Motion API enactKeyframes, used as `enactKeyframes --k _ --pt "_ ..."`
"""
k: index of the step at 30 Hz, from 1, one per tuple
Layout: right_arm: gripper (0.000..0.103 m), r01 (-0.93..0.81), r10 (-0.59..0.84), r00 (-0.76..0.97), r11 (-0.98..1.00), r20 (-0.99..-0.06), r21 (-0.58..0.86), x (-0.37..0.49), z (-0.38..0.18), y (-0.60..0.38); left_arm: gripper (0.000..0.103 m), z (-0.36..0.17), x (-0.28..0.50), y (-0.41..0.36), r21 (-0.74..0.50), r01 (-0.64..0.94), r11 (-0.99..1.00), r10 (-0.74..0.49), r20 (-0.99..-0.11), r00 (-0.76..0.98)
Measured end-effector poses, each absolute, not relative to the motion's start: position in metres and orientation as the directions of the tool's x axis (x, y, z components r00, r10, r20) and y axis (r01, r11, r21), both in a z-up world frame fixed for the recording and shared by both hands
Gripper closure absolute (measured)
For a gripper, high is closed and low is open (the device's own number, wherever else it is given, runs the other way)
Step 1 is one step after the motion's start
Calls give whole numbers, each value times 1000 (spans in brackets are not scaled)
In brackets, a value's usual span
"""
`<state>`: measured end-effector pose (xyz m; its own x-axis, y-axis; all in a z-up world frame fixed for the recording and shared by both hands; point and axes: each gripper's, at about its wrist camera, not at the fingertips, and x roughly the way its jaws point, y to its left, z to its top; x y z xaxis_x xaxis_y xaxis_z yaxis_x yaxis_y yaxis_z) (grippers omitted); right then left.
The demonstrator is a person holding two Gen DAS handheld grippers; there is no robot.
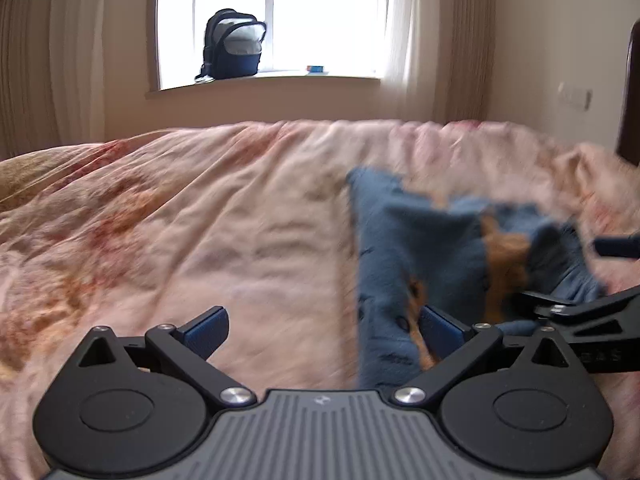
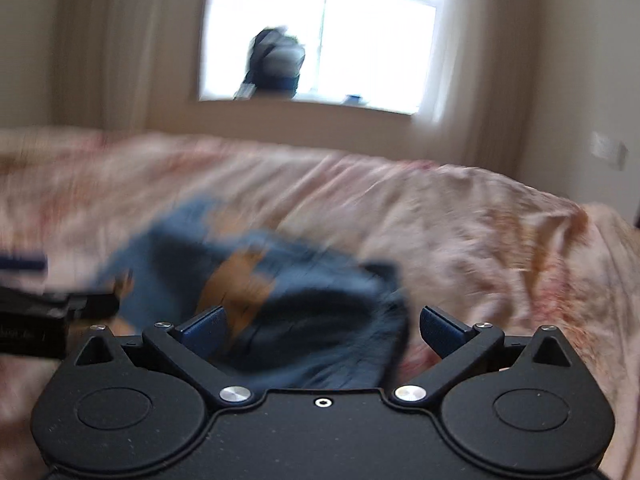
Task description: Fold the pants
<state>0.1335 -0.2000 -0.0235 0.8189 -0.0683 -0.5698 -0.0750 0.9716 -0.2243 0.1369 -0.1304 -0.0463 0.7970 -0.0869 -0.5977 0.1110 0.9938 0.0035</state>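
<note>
The blue pants with orange patches lie bunched on the pink, wrinkled floral bedspread, released, while the left gripper and right gripper both gape wide, clasping nothing.

Bedroom (bed, curtained window).

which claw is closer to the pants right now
Right. The right claw is open with the pants lying between its fingers. The left claw is open over the blanket, the pants off to its right side.
</note>
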Motion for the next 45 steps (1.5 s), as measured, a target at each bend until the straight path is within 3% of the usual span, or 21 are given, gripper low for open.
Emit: enactKeyframes --k 4,7,11,15,20,24,27,30,34,37,41,45 --pt "1 -63 -147 804 942 -576 -329 129 -25 -198 0 -56 139 -105 -115 101 988 -151 -619 770" --pt "1 -12 -212 800 930 -562 -367 123 -18 -215 0 -56 137 -105 -89 122 988 -151 -613 775" --pt "1 26 -157 771 976 -618 -215 113 -8 -242 0 -51 138 -104 -79 132 988 -152 -625 765" --pt "1 21 -79 849 993 -522 -116 104 10 -247 0 -31 148 -98 -98 127 987 -160 -596 787" --pt "1 -58 -51 897 971 -439 -233 135 0 -220 0 -13 186 -110 -146 184 972 -234 -544 806" --pt "1 -130 -24 913 929 -408 -346 148 -17 -208 0 -26 215 -139 -44 294 955 -271 -534 801" --pt "1 -68 -86 932 913 -353 -403 154 -31 -209 0 -41 233 -158 83 325 942 -227 -556 799" --pt "1 51 -183 923 930 -339 -364 152 -40 -227 0 -48 243 -156 58 346 937 -254 -568 783" --pt "1 129 -210 916 961 -343 -245 144 -31 -255 0 -44 250 -148 -15 341 940 -284 -589 756" --pt "1 127 -160 940 984 -301 -128 133 -24 -268 0 -32 246 -146 -31 327 945 -291 -542 788" --pt "1 116 -174 944 971 -279 -211 140 -25 -258 0 -26 251 -153 -12 305 952 -262 -545 796" --pt "1 152 -236 905 956 -353 -250 154 -35 -259 0 -47 264 -160 65 286 956 -194 -588 785"
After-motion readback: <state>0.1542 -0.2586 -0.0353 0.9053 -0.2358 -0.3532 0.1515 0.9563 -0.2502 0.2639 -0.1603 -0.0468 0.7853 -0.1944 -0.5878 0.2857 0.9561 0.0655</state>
